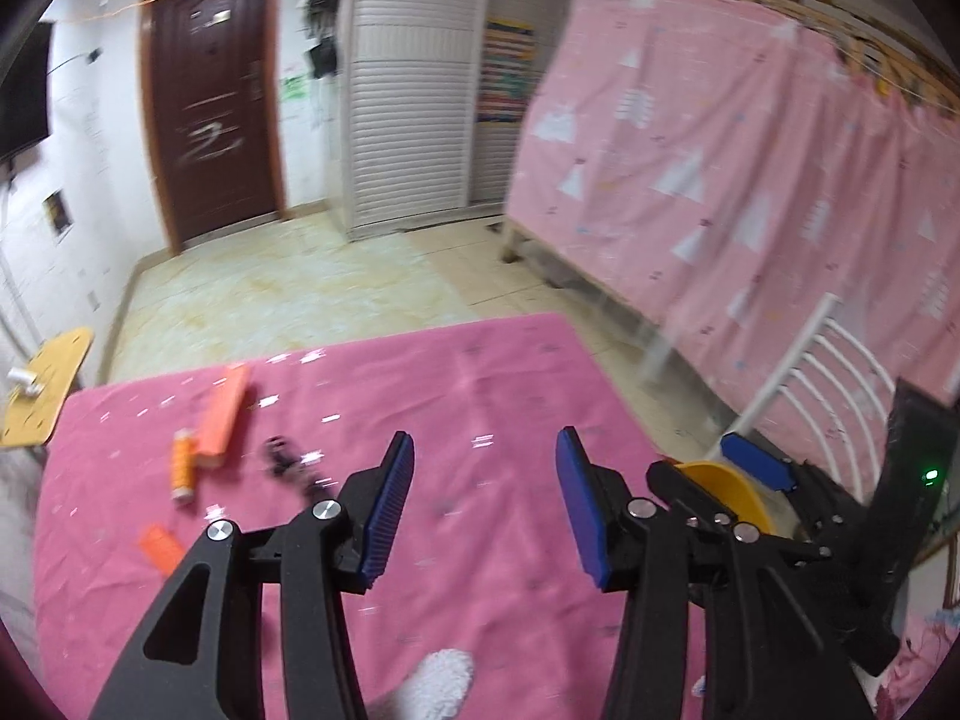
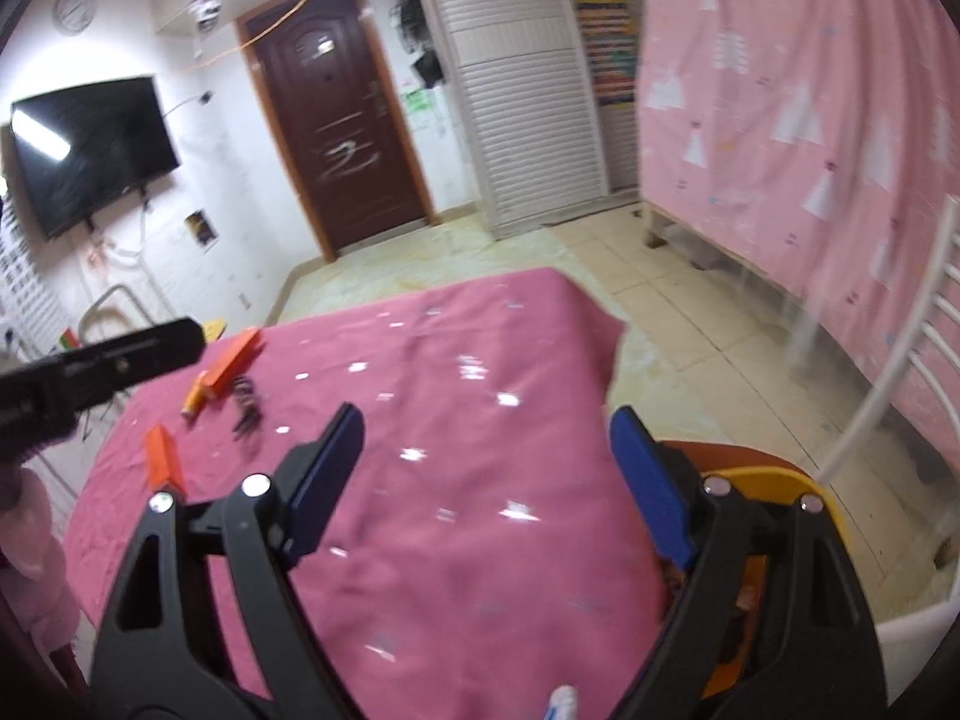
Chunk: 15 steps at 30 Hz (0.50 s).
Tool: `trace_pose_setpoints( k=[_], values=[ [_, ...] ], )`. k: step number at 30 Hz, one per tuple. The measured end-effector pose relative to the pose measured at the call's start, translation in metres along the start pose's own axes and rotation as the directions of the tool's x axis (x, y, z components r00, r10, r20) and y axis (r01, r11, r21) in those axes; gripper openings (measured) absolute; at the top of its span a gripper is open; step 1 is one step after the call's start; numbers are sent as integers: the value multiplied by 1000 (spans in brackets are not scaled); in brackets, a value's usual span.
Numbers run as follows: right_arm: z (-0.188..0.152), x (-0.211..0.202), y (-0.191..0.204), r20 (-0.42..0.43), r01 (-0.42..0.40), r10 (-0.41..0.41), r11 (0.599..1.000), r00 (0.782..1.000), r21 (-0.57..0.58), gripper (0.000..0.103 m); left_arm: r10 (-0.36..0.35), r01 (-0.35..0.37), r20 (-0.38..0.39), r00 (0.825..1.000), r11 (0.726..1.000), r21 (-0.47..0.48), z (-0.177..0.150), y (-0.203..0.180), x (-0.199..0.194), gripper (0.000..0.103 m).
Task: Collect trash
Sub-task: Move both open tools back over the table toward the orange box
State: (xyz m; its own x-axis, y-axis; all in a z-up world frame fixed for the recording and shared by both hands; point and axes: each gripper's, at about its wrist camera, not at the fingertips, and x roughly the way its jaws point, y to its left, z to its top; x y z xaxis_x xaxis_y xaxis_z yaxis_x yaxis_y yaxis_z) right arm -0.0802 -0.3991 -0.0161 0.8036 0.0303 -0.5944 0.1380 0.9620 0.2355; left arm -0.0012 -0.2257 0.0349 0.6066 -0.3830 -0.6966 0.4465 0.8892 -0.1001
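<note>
both views blurred. the desk (image 1: 480, 540) is covered by a pink cloth with small white marks.

left hand-held gripper (image 1: 483, 510): jaws apart over bare cloth, nothing between the blue pads (image 1: 390, 510). right hand-held gripper (image 2: 486, 480): jaws set wide, nothing between them, only cloth below. in the left wrist view the right hand-held gripper sits just beside the left one, on its right, partly in front of a yellow bin (image 1: 732, 492).

trash lies on the far left part of the desk. an orange box (image 1: 223, 414) lies lengthwise, one end toward the far edge. an orange tube (image 1: 183, 462) with a pale cap lies touching or just beside the near end of the box; contact cannot be told through the blur. a small dark crumpled item (image 1: 288, 456) lies to the right of the box, too blurred to name. a smaller orange piece (image 1: 159, 547) lies apart from these, nearer the camera and close to the left edge. all four are well apart from both grippers.

the yellow bin stands off the right edge of the desk, beside a white slatted chair back (image 2: 912, 360). a white fluffy thing (image 1: 438, 678) shows at the bottom of the left wrist view.

surroundings: dark brown door (image 2: 342, 138), wall television (image 2: 90, 150), white louvred cabinet (image 2: 516, 96), pink patterned curtain (image 2: 798, 120), tiled floor (image 2: 690, 312).
</note>
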Motion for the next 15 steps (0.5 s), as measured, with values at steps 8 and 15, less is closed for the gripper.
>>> trace_pose_setpoints(
  k=[8,15],
  values=[
    [9,33,68,-66,-74,67,991,996,-109,81,127,-130,-38,991,988,-90,-18,72,0,44],
    [6,60,113,-132,-125,102,977,986,-176,81,187,-200,-92,978,966,-165,-37,125,8,47]
  ],
)
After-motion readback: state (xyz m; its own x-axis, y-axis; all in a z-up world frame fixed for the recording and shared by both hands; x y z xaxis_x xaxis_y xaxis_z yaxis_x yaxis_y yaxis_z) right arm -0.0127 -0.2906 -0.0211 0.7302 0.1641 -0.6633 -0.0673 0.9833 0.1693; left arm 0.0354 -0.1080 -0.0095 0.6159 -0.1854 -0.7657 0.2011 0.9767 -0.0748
